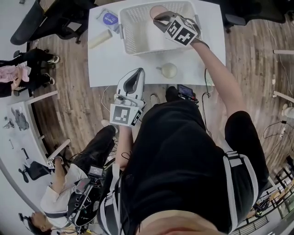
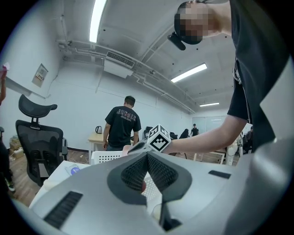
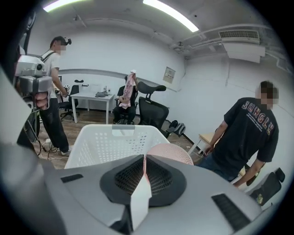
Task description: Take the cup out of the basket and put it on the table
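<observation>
A pink cup (image 1: 157, 10) hangs above the white basket (image 1: 138, 27) on the table, near its far right side. My right gripper (image 1: 161, 18) is shut on the cup's rim. In the right gripper view the cup (image 3: 171, 153) shows just past the pinched jaws (image 3: 144, 166), with the basket (image 3: 110, 143) behind it. My left gripper (image 1: 137, 75) hovers at the table's near edge, pointing at the basket. Its jaws (image 2: 147, 169) are shut with nothing in them.
A cream mug (image 1: 168, 70) stands on the white table (image 1: 197, 69) in front of the basket. A pale roll (image 1: 99, 39) and a blue-labelled item (image 1: 109, 18) lie left of the basket. People, office chairs (image 1: 41, 18) and desks surround the table.
</observation>
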Motion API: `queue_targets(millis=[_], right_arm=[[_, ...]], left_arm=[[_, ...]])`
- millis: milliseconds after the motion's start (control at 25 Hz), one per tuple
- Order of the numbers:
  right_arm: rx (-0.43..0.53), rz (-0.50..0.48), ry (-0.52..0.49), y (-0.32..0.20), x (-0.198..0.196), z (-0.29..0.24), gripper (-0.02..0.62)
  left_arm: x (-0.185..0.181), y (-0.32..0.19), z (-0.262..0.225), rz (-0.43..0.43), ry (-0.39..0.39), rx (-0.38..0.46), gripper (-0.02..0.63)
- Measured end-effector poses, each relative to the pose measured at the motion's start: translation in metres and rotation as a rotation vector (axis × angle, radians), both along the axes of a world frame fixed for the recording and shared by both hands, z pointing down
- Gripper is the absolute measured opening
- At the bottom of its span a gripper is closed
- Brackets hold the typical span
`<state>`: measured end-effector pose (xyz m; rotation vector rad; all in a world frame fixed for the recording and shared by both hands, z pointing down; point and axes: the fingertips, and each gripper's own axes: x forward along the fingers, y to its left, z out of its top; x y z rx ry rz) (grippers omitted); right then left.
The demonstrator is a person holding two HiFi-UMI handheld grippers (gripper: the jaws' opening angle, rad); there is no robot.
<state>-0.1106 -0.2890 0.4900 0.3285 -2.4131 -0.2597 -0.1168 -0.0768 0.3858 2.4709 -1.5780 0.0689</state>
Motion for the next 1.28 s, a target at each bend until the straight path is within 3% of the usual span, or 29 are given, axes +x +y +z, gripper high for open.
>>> queue_targets(millis=[640,1280], right_arm=[[0.110,0.010,-0.176,0.105,0.000,-0.114,0.032],[0.115,0.151,-0.276,0.234,0.040,-0.136,0.032]], left_arm=[[-0.014,0.041,-0.019,0.064,-0.003,0.063,0.020],[-0.005,0.108,-0.017,0.204,0.017,0.073,0.020]])
